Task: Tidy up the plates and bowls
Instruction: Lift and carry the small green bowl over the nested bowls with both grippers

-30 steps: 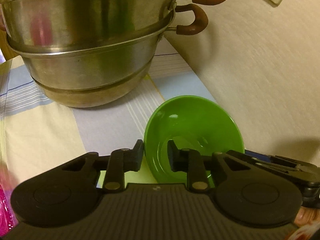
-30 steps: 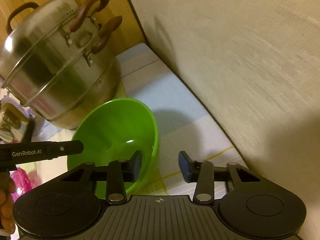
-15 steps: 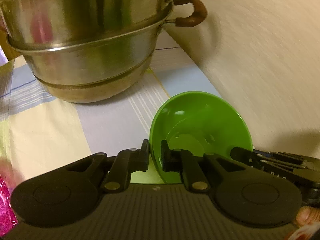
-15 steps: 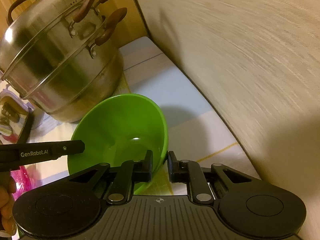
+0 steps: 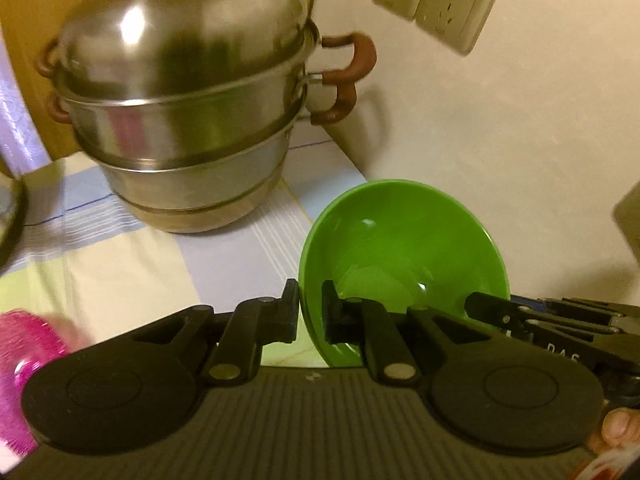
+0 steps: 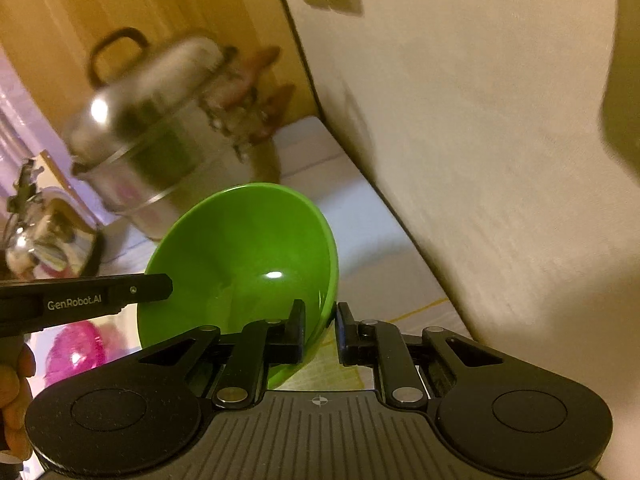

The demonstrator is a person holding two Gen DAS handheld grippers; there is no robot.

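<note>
A green bowl [image 5: 400, 248] hangs above the striped tablecloth, held from two sides. My left gripper [image 5: 310, 314] is shut on its left rim, one finger outside the wall and one inside. In the right wrist view the same green bowl [image 6: 248, 264] fills the middle, and my right gripper [image 6: 320, 330] is shut on its right rim. The other gripper's black body shows at the edge of each view, at the right in the left wrist view and at the left in the right wrist view. The bowl looks empty inside.
A tall stacked steel steamer pot [image 5: 192, 120] with brown handles stands behind the bowl near the corner. A cream wall [image 5: 500, 128] with two sockets [image 5: 432, 4] runs along the right. A pink object [image 5: 28, 348] lies at the left. A shiny kettle-like thing [image 6: 44, 232] sits far left.
Both grippers shut on the bowl's rim, then lifted it off the cloth; the steamer pot and table now sit lower and farther in both views.
</note>
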